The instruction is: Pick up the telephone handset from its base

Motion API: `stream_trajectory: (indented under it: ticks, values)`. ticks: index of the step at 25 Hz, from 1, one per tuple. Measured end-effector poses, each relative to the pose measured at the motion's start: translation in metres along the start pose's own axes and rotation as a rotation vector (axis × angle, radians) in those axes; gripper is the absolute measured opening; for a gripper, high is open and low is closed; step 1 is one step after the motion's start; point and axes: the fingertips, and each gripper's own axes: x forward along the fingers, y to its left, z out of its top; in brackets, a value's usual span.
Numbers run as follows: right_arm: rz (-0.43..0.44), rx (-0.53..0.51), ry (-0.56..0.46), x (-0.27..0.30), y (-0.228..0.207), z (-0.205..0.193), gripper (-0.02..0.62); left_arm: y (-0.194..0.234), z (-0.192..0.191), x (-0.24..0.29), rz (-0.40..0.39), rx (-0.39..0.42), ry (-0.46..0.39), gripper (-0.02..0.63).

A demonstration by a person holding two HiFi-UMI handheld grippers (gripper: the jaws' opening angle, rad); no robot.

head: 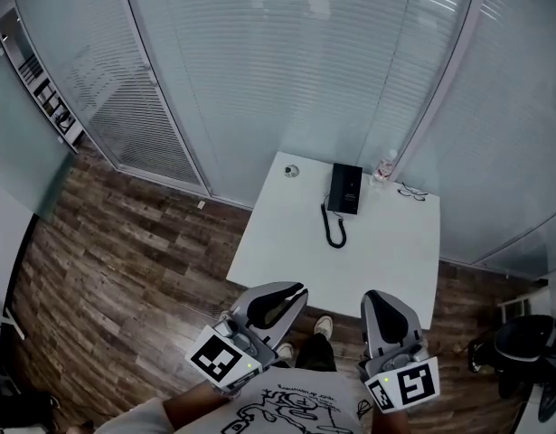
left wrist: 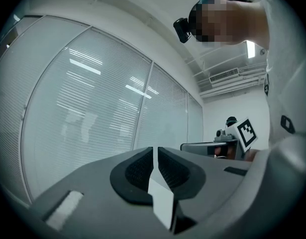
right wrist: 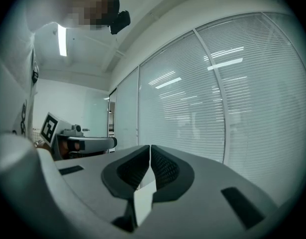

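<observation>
Lying well beyond right tool (head: 377, 297), handset (head: 344, 191)

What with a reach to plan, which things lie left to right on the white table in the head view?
small round object → telephone → bottle → glasses

Counted on site: one white square table (head: 386, 260); one black desk telephone (head: 344, 189); one clear plastic bottle (head: 383, 168); one pair of thin-framed spectacles (head: 410, 193); one small round grey object (head: 291, 171). Grey two-jaw grippers, two: left gripper (head: 299, 288), right gripper (head: 376, 295).
</observation>
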Motion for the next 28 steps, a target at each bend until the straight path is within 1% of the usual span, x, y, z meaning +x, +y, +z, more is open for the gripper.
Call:
stream_trajectory:
  ticks: [10, 16, 23, 28]
  values:
    - [-0.001, 0.009, -0.004, 0.027, -0.093, 0.001, 0.006, 0.016, -0.012, 0.093, 0.011, 0.004, 0.03, 0.029]
    - [0.005, 0.006, -0.01, 0.038, -0.148, 0.003, 0.006, 0.016, -0.008, 0.151, 0.006, 0.014, 0.002, 0.029]
    - [0.027, 0.005, -0.018, 0.048, -0.196, 0.004, 0.006, 0.017, -0.007, 0.2, 0.026, 0.016, -0.001, 0.029]
    - [0.042, 0.003, -0.016, 0.053, -0.22, 0.003, 0.006, 0.014, -0.011, 0.224, 0.034, 0.014, 0.01, 0.029]
